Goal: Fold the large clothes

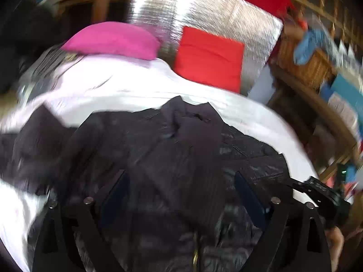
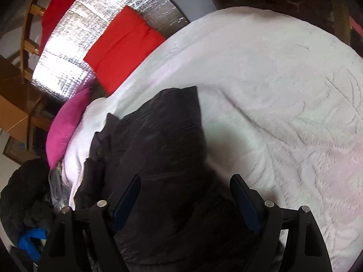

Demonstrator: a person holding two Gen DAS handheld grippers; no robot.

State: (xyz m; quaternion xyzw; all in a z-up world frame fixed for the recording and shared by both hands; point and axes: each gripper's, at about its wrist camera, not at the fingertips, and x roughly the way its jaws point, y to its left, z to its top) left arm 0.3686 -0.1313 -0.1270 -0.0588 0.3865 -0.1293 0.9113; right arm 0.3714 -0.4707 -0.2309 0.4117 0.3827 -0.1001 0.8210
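Both your left gripper point(image 1: 181, 195) and right gripper point(image 2: 185, 195) gape wide, empty, over the black jacket point(image 1: 172, 149). Pinch only its outer edges, lower frame.

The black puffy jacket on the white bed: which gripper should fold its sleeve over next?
Probably the right gripper. Its open jaws hang over the black puffy jacket's sleeve beside the bare white bedspread. The left gripper, also open, hangs over the jacket's middle near the zip.

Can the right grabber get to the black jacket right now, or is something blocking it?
Probably yes. The right gripper hangs open just above the black jacket, which lies spread on the white bedspread. Nothing sits between its fingers and the fabric, so the way looks free.
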